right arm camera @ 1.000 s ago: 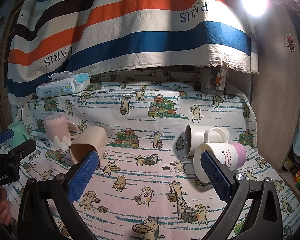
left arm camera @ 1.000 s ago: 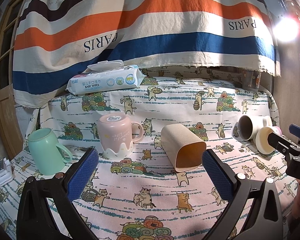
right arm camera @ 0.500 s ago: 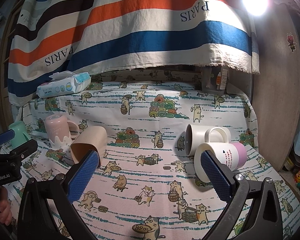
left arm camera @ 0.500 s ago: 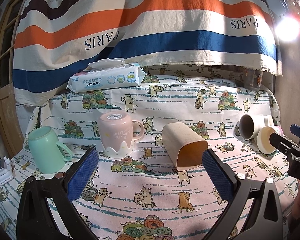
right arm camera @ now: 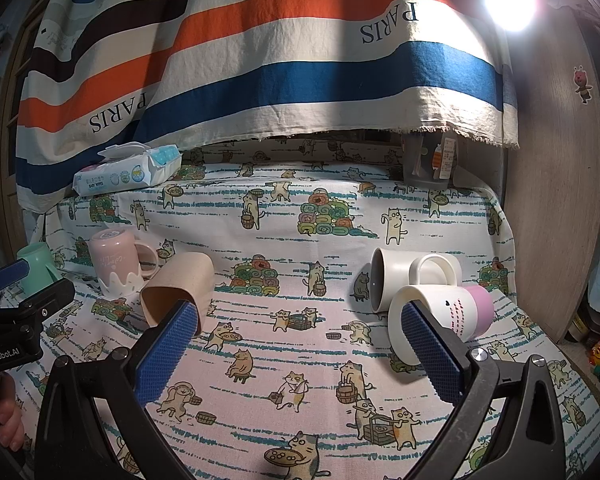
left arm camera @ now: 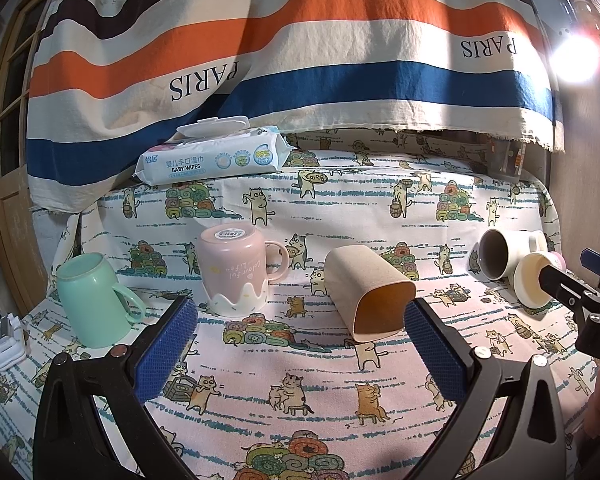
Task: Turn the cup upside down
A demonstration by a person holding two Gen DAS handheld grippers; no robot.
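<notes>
A tan handleless cup lies on its side on the cat-print cloth, mouth toward me; it also shows in the right wrist view. My left gripper is open and empty, just in front of it. A pink mug and a mint mug stand upside down to its left. A white mug and a white-and-pink cup lie on their sides at the right. My right gripper is open and empty, its right finger in front of the white-and-pink cup.
A pack of baby wipes lies at the back under a striped hanging cloth. A wooden panel borders the right side. A white charger sits at the far left edge. A bright lamp glares at top right.
Both grippers have drifted slightly; the view has shifted a little, with cups sitting marginally lower in the frame. Nothing was grasped or moved.
</notes>
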